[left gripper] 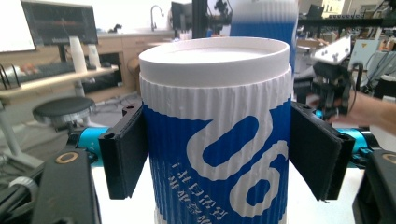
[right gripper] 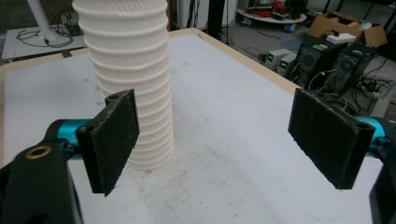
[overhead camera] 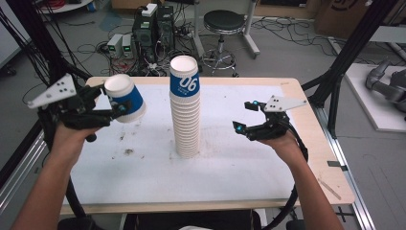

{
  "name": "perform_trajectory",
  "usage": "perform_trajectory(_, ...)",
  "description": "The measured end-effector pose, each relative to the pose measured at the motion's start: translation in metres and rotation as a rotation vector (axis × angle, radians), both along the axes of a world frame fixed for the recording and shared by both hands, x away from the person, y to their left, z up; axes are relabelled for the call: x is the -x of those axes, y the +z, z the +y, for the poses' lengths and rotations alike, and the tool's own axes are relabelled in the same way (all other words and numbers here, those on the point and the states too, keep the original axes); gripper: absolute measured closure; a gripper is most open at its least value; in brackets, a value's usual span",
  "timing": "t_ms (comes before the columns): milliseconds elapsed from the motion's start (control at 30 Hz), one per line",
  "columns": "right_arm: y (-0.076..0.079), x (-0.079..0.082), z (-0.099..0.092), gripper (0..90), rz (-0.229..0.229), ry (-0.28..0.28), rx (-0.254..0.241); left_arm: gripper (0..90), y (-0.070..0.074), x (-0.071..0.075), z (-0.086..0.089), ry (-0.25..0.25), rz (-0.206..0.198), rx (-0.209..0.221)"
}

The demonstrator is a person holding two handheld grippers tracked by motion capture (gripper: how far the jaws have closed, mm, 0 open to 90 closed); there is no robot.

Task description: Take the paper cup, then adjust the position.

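1. Up close in the left gripper view: blue-and-white paper cup [left gripper: 217,135], ribbed wall, big white "06", white base facing the lens, pinched from both sides by the black pads [left gripper: 125,154].
2. Seen from the high view: same cup [overhead camera: 125,98] tilted on its side in the left gripper [overhead camera: 112,106], lifted off the table [overhead camera: 230,187] at the left edge, well apart from the stack.
3. Inside of that cup: cannot tell, mouth turned away.
4. Standing mid-table: tall stack of cups [overhead camera: 185,108], nested upside down, top one showing the blue "06" band, white ribbed rims below.
5. Number in the stack: too many tight rims to count.
6. Over on the right: right gripper [overhead camera: 249,117] spread wide, nothing between the pads, aimed toward the stack.
7. From the right gripper view: both pads [right gripper: 112,140] far apart, stack [right gripper: 130,79] just behind the left-hand pad, not touching.
8. Tally: two grippers, one loose cup, one stack, one table.
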State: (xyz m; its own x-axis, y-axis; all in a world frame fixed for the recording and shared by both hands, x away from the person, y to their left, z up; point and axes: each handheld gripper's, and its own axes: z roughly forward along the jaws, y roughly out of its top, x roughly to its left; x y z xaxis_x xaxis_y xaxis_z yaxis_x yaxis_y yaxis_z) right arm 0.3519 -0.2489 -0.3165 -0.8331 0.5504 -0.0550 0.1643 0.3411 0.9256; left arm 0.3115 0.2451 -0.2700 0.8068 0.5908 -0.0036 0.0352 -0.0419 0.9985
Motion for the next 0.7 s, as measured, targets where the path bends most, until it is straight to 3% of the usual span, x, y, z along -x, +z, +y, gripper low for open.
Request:
perform_trajectory(167,-0.015,0.004,-0.002,16.7,0.018,0.009,0.016,26.2,-0.032,0.005,-0.009,-0.012,0.024,-0.012)
perform_trajectory(200,-0.016,0.006,-0.002,16.7,0.017,0.015,0.02,26.2,-0.042,0.007,-0.016,-0.014,0.029,-0.036)
perform_trajectory(400,-0.024,0.015,-0.009,16.6,0.007,0.014,-0.01,26.1,-0.055,0.01,-0.036,-0.046,0.033,-0.063)
perform_trajectory(700,-0.051,0.023,-0.004,16.6,0.054,0.049,-0.031,26.2,-0.073,0.015,-0.067,-0.115,0.056,-0.086)
